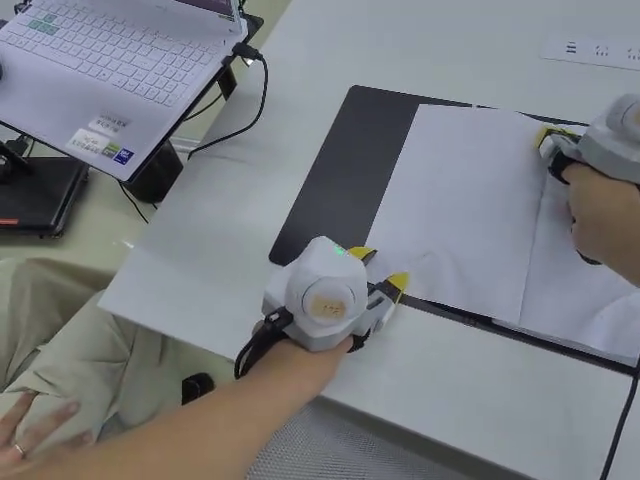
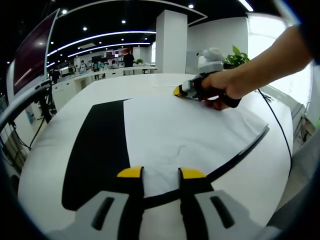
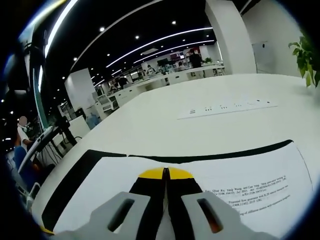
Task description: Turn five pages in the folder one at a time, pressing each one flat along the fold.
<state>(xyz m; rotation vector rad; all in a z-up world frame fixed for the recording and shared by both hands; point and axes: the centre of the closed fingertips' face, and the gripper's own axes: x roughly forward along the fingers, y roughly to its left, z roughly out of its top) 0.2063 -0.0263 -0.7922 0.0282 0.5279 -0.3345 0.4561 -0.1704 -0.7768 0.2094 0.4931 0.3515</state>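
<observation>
The black folder (image 1: 345, 175) lies open on the white table, and a white page (image 1: 460, 210) is spread across its left half. My left gripper (image 1: 380, 268) is open at the page's near edge, and the sheet's edge (image 2: 160, 165) lies just beyond its open jaws. My right gripper (image 1: 549, 140) is shut, its tips resting on the paper near the fold at the far end. From the left gripper view the right gripper (image 2: 186, 90) appears across the page. In the right gripper view the shut jaws (image 3: 165, 174) lie on the page, and printed text (image 3: 250, 196) lies to their right.
A white laptop (image 1: 110, 70) on a black stand sits at the far left, and its black cable (image 1: 258, 95) trails toward the folder. A white power strip (image 1: 600, 50) lies at the far right. The table's near edge (image 1: 200, 345) runs just below my left gripper.
</observation>
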